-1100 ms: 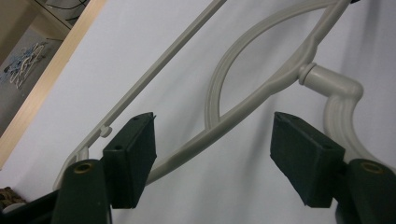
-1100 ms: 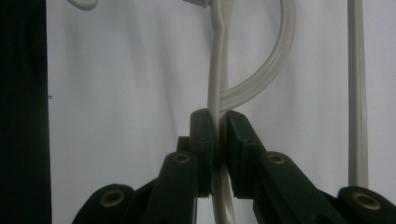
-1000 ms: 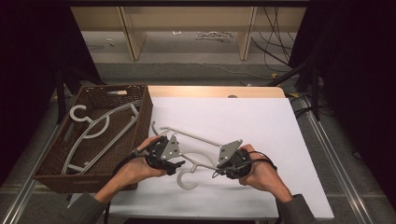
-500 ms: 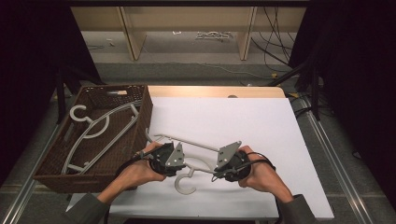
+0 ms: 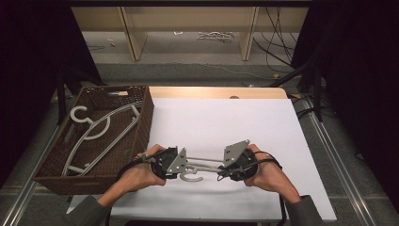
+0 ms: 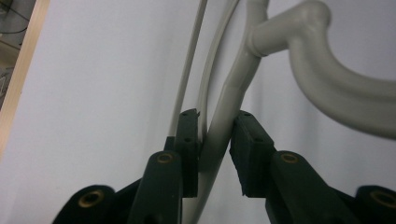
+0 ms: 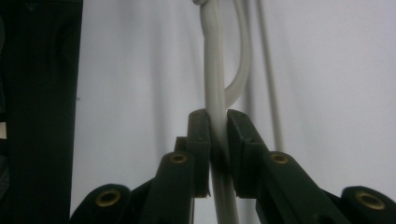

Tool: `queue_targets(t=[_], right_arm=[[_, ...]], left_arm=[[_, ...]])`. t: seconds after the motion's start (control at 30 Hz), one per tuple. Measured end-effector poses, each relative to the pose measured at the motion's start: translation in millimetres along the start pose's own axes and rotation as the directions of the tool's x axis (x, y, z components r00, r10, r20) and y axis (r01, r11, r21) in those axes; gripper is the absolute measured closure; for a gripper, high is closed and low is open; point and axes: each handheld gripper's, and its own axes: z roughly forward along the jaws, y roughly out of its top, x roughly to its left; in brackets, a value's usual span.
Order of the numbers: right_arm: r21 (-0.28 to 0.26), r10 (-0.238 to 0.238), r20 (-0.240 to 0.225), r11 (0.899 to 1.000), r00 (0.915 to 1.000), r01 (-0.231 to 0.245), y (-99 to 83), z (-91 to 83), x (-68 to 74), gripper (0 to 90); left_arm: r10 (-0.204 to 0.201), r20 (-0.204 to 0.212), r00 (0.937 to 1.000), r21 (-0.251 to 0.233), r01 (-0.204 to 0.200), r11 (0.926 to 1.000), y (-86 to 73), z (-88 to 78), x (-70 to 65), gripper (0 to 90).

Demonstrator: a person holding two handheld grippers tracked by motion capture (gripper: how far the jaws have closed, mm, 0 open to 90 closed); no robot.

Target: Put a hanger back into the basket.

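With both grippers pinching the hanger, L gripper just closed, R gripper clamped, its long axis runs hand-to-hand; basket lies nearer L.

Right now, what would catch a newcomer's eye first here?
A grey hanger held at both ends near the front edge of the white table, the left tool and right tool each clamped on an arm. Left of it, a brown wicker basket holds more hangers.
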Motion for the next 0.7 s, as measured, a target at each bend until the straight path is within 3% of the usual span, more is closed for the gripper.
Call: queue_targets(t=[0.07,0.17,0.23,0.33,0.43,0.47,0.53,0.63,0.7], right_arm=[[-0.015,0.012,0.014,1.0,0.9998,-0.012,-0.6,-4.7,-1.7,77.8],[-0.053,0.054,0.052,0.997,0.9972,-0.051,-2.1,-12.1,-5.9,73.5],[-0.072,0.091,0.089,0.994,0.9919,-0.085,-2.7,-16.7,-7.9,69.8],[-0.107,0.151,0.12,0.985,0.9812,-0.139,-4.2,-22.2,-11.1,66.5],[-0.164,0.243,0.154,0.962,0.9578,-0.218,-5.2,-26.9,-15.6,53.0],[-0.189,0.283,0.161,0.949,0.9456,-0.252,-5.6,-28.2,-16.6,48.4],[-0.249,0.349,0.189,0.921,0.918,-0.298,-6.4,-30.3,-18.6,40.6],[-0.312,0.393,0.227,0.896,0.8908,-0.316,-7.1,-34.0,-20.5,33.2],[-0.352,0.424,0.238,0.876,0.874,-0.329,-7.6,-35.9,-20.5,29.9]], left_arm=[[0.008,0.001,1.0,-0.009,-0.008,0.9999,2.6,-2.5,1.8,75.5],[-0.01,0.016,0.9998,-0.039,0.011,0.9992,6.0,-5.6,3.9,77.7],[-0.062,0.054,0.9966,-0.077,0.066,0.9948,8.1,-7.8,5.7,79.3],[-0.113,0.065,0.9915,-0.113,0.12,0.9864,8.8,-11.7,11.6,79.6],[-0.171,0.066,0.9831,-0.119,0.178,0.9769,7.2,-12.9,18.0,79.7],[-0.182,0.068,0.9809,-0.106,0.189,0.9763,6.2,-13.2,21.3,79.7],[-0.225,0.061,0.9725,-0.108,0.23,0.9671,3.7,-14.5,28.2,79.7],[-0.285,0.055,0.957,-0.11,0.289,0.9509,0.8,-16.9,38.5,79.7],[-0.306,0.055,0.9503,-0.108,0.311,0.9444,0.1,-18.4,44.3,79.7]])
